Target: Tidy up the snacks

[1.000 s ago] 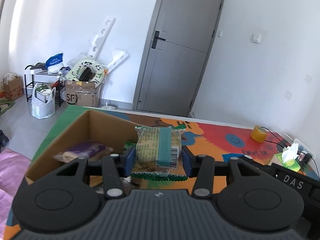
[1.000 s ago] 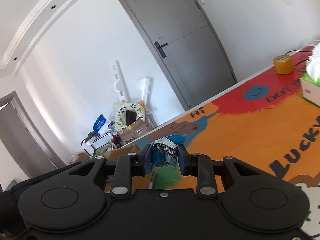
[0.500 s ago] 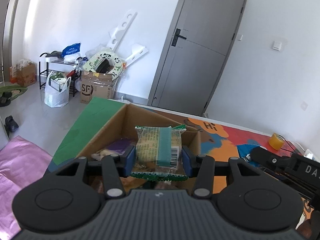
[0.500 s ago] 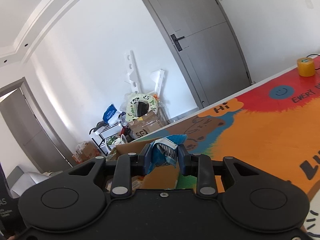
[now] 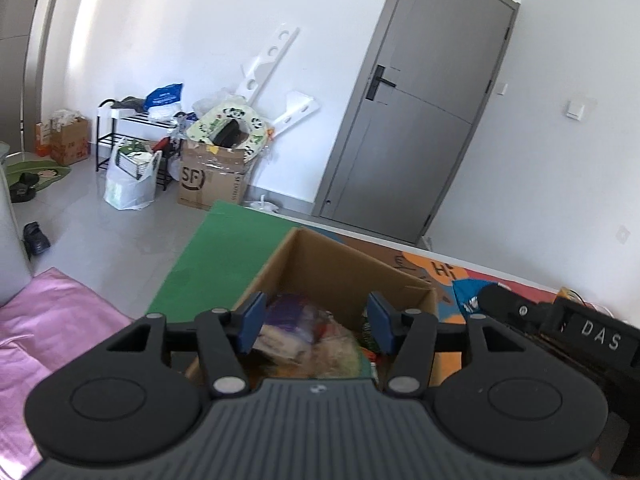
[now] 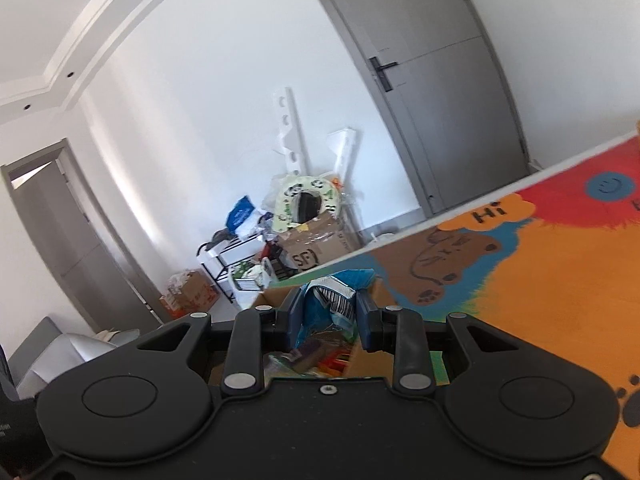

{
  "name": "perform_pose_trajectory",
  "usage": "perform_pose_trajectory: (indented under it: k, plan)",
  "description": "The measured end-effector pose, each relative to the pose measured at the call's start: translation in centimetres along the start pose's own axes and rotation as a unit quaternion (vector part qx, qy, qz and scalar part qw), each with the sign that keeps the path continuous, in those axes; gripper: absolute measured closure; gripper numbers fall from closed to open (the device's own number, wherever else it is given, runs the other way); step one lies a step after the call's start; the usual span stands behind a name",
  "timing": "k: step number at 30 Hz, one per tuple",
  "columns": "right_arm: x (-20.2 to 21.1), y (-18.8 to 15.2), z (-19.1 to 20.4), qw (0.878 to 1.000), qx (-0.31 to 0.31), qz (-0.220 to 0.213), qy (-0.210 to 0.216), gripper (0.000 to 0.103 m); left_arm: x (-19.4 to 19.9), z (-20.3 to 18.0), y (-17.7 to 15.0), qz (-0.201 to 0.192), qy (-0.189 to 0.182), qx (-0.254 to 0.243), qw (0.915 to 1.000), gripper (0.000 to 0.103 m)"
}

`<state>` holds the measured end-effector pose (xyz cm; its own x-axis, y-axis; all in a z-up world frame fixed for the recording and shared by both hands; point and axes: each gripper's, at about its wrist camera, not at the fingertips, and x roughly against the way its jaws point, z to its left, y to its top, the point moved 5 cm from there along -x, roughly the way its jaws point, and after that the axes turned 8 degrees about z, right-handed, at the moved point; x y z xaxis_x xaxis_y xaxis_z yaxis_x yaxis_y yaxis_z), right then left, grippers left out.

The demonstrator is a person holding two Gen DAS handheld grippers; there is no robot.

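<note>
A: Since 0.5 s ago the green-and-tan wrapped snack pack has left the left gripper [image 5: 316, 322]. Its 2 blue-padded fingers [image 5: 251, 322] now stand spread, nothing between them.

B: Where did it go?

A: Cannot pick it out. Below the gap sits the open brown cardboard box [image 5: 340, 268], holding a blurred heap of snack packets [image 5: 308, 336]: purple, tan, pale wrappers. Too smeared to tell which is which.

B: Right side?

A: Right gripper [image 6: 329, 314] has its jaws pinching a crumpled blue snack bag with a barcode [image 6: 332, 296], as before. The bag hangs above the same cardboard box [image 6: 272, 294], near its far rim. More wrappers show inside, under the fingers.

B: Box position?

A: On the colourful cartoon-printed table mat [image 6: 560, 280], by the green end [image 5: 224, 248]. From the left wrist view the right gripper's black body [image 5: 560, 320] sits just right of the box, the blue bag [image 5: 466, 296] at its tip.
</note>
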<state>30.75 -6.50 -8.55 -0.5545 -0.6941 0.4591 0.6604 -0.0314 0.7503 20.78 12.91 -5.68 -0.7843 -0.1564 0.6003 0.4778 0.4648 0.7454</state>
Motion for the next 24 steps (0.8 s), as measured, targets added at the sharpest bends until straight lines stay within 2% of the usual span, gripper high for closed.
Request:
perform_pose_trajectory:
  k: [2, 3, 5, 9, 15, 24]
  plan:
    - [-0.2, 0.1, 0.4, 1.000, 0.006, 0.002, -0.001, 0.062, 0.2, 0.2, 0.0, -0.001, 0.007, 0.000, 1.0000, 0.042]
    - [0.1, 0.1, 0.4, 1.000, 0.005, -0.001, 0.002, 0.051, 0.3, 0.3, 0.0, -0.001, 0.010, -0.002, 0.9999, 0.039]
    - [0.8, 0.1, 0.2, 1.000, 0.001, -0.011, 0.005, 0.043, 0.6, 0.2, -0.2, -0.002, 0.014, -0.007, 0.9999, 0.036]
    - [2.0, -0.5, -0.9, 1.000, -0.013, -0.010, -0.001, 0.042, 0.9, -0.3, -0.3, -0.003, 0.017, -0.015, 0.9997, 0.028]
    - [3.8, -1.2, -2.6, 0.999, -0.027, -0.010, -0.019, 0.029, 1.5, -1.7, -1.2, -0.002, 0.015, -0.029, 0.9995, 0.017]
    - [6.8, -2.1, -4.8, 0.998, -0.039, -0.018, -0.038, 0.017, 2.6, -3.5, -2.3, 0.004, 0.016, -0.049, 0.9987, 0.010]
